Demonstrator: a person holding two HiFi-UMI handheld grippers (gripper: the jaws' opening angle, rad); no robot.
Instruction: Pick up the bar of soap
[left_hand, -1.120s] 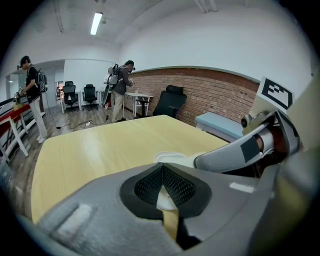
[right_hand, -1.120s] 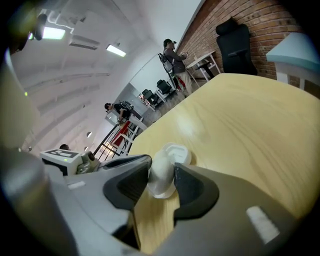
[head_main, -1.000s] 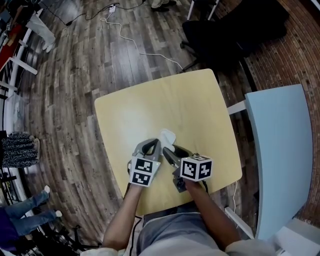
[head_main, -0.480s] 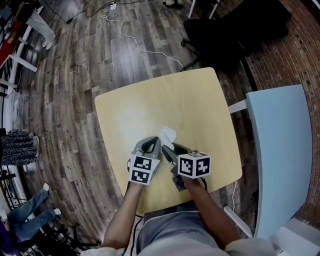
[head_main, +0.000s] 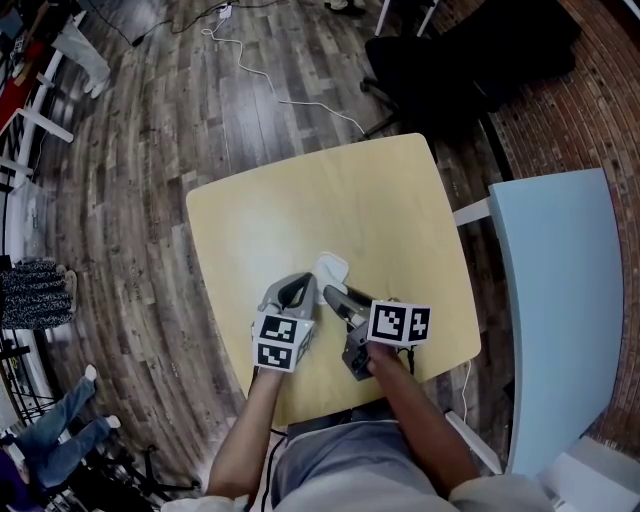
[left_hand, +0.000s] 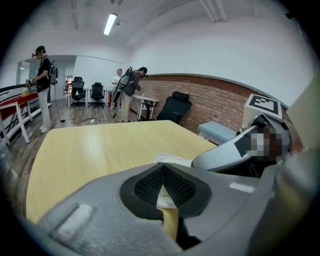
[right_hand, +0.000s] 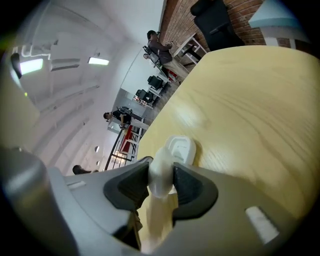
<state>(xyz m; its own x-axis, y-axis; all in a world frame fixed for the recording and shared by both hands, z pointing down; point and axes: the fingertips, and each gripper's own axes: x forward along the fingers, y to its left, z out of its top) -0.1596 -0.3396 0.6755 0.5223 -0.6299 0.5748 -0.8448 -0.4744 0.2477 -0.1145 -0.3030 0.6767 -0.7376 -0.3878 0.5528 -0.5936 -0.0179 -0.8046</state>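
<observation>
the right gripper (head_main: 336, 298) had its jaws clenched on the white bar of soap (right_hand: 160, 175), low over the near part of the table (head_main: 380, 200). just beside it, the left gripper (head_main: 298, 292) had its jaws pressed together.

A ceiling tube light (left_hand: 111, 24) lit the room brightly and evenly. Soft glare lay on the yellow tabletop (right_hand: 250, 100) beyond the jaws of the right gripper (right_hand: 162, 180). Between them, the white bar of soap (right_hand: 178, 147) looked washed out and blurred. Both gripper views bowed strongly and had black corners.
</observation>
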